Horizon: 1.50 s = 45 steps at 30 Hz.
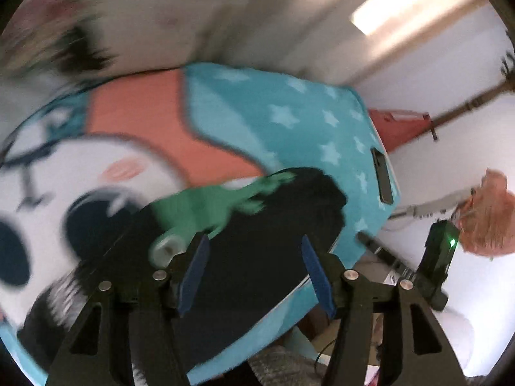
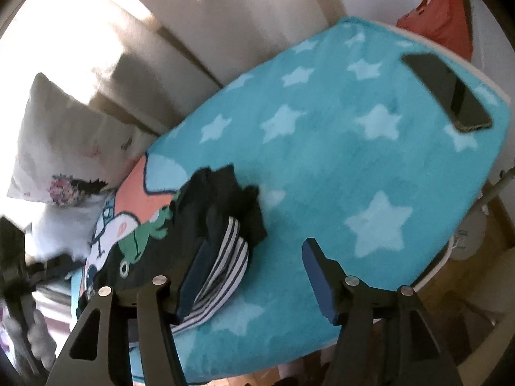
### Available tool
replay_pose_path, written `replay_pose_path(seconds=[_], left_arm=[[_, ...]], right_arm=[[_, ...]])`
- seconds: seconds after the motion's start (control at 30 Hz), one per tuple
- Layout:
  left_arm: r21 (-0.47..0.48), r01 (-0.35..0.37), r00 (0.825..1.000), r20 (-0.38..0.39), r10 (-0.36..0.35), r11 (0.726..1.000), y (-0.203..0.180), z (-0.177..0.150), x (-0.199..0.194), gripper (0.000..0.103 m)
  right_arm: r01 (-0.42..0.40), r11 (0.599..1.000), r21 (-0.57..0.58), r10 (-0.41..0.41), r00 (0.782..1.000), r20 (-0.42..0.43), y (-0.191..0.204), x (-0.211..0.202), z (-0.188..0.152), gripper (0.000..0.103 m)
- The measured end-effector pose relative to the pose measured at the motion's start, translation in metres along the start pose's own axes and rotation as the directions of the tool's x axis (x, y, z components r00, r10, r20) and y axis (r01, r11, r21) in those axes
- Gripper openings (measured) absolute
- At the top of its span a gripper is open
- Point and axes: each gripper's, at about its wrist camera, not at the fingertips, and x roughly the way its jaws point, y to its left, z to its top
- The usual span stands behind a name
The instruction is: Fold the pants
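Both the left gripper (image 1: pixel 254 276) and right gripper (image 2: pixel 254 276) hang wide, holding nothing. The dark pants (image 2: pixel 222 206) (frog print, striped waistband) lie bunched at the blanket's (image 2: pixel 338 160) near-left. Grip two waistband corners, then spread flat before folding.

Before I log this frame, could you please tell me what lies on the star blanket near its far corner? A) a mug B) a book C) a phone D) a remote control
C: a flat dark phone lies on the blanket near its far corner, apart from the pants.
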Motion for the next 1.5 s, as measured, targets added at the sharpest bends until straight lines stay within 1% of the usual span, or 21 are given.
replay_pose_path(seconds=[0.07,0.13,0.27,0.4,0.47,0.6,0.63,0.67,0.7,0.73,0.77,0.8,0.9,1.07,1.13,1.23,1.3,1.33,1.4,1.47,1.5], left_arm=[[0.038,0.020,0.999,-0.040,-0.019,0.999,-0.021,0.017,0.027,0.059],[0.045,0.044,0.996,-0.085,-0.040,0.998,-0.040,0.033,0.058,0.059],[0.071,0.040,0.990,-0.138,-0.030,0.997,-0.068,0.055,0.106,0.059],[0.101,0.020,0.982,-0.189,-0.001,0.995,-0.086,0.068,0.147,0.059],[0.136,-0.010,0.976,-0.214,0.040,0.991,-0.094,0.070,0.166,0.059],[0.208,-0.040,0.960,-0.263,0.095,0.977,-0.107,0.065,0.186,0.059],[0.230,-0.046,0.957,-0.268,0.109,0.972,-0.110,0.063,0.189,0.059],[0.261,-0.062,0.957,-0.257,0.131,0.963,-0.115,0.060,0.188,0.055],[0.275,-0.067,0.955,-0.261,0.141,0.959,-0.117,0.059,0.189,0.048],[0.288,-0.083,0.952,-0.261,0.162,0.954,-0.119,0.058,0.189,0.034],[0.297,-0.095,0.950,-0.258,0.176,0.950,-0.118,0.058,0.189,0.032],[0.289,-0.087,0.953,-0.254,0.164,0.953,-0.116,0.059,0.186,0.031],[0.220,-0.050,0.967,-0.232,0.102,0.974,-0.104,0.060,0.168,0.029],[0.083,0.023,0.989,-0.144,-0.011,0.996,-0.068,0.053,0.118,0.028],[0.017,0.051,0.994,-0.098,-0.049,0.999,-0.046,0.044,0.097,0.028],[-0.074,0.062,0.997,-0.029,-0.065,0.995,-0.008,0.023,0.071,0.030],[-0.163,0.081,0.997,-0.006,-0.083,0.983,0.023,0.005,0.057,0.036],[-0.196,0.093,0.996,0.002,-0.094,0.976,0.034,-0.003,0.053,0.042],[-0.263,0.103,0.995,0.024,-0.100,0.959,0.060,-0.020,0.037,0.046],[-0.299,0.114,0.993,0.060,-0.101,0.947,0.077,-0.037,0.018,0.047],[-0.306,0.116,0.992,0.079,-0.096,0.945,0.083,-0.044,0.008,0.047]], right_arm=[[-0.011,1.000,-0.003,0.011,1.000,-0.018,0.000,0.009,-0.002,0.066],[-0.025,1.000,-0.013,0.025,0.999,-0.042,-0.001,0.019,-0.003,0.066],[-0.053,0.998,-0.041,0.050,0.997,-0.065,0.001,0.033,0.000,0.066],[-0.082,0.995,-0.064,0.076,0.994,-0.083,0.003,0.043,0.004,0.066],[-0.093,0.993,-0.078,0.086,0.992,-0.088,0.004,0.048,0.004,0.066],[-0.092,0.989,-0.113,0.084,0.994,-0.072,0.007,0.054,0.003,0.066],[-0.088,0.988,-0.124,0.080,0.995,-0.065,0.008,0.055,0.003,0.060],[-0.080,0.988,-0.135,0.073,0.996,-0.060,0.010,0.055,0.004,0.051],[-0.072,0.986,-0.147,0.063,0.996,-0.063,0.011,0.056,0.005,0.030],[-0.078,0.985,-0.153,0.067,0.995,-0.074,0.013,0.057,0.007,0.025],[-0.082,0.985,-0.149,0.072,0.995,-0.076,0.013,0.057,0.008,0.023],[-0.089,0.985,-0.147,0.079,0.994,-0.072,0.015,0.055,0.010,0.021],[-0.097,0.979,-0.178,0.087,0.994,-0.064,0.024,0.047,0.014,0.019],[-0.125,0.952,-0.279,0.113,0.992,-0.056,0.060,0.031,0.013,0.018],[-0.142,0.928,-0.346,0.127,0.990,-0.065,0.084,0.027,0.008,0.018],[-0.161,0.886,-0.436,0.133,0.987,-0.094,0.117,0.031,-0.004,0.018],[-0.197,0.853,-0.483,0.144,0.979,-0.146,0.143,0.041,-0.019,0.018],[-0.212,0.844,-0.494,0.147,0.975,-0.168,0.150,0.047,-0.023,0.019],[-0.258,0.816,-0.518,0.150,0.959,-0.242,0.170,0.063,-0.039,0.022],[-0.276,0.797,-0.538,0.127,0.946,-0.297,0.185,0.080,-0.055,0.033],[-0.285,0.790,-0.542,0.115,0.938,-0.326,0.192,0.088,-0.063,0.043]])
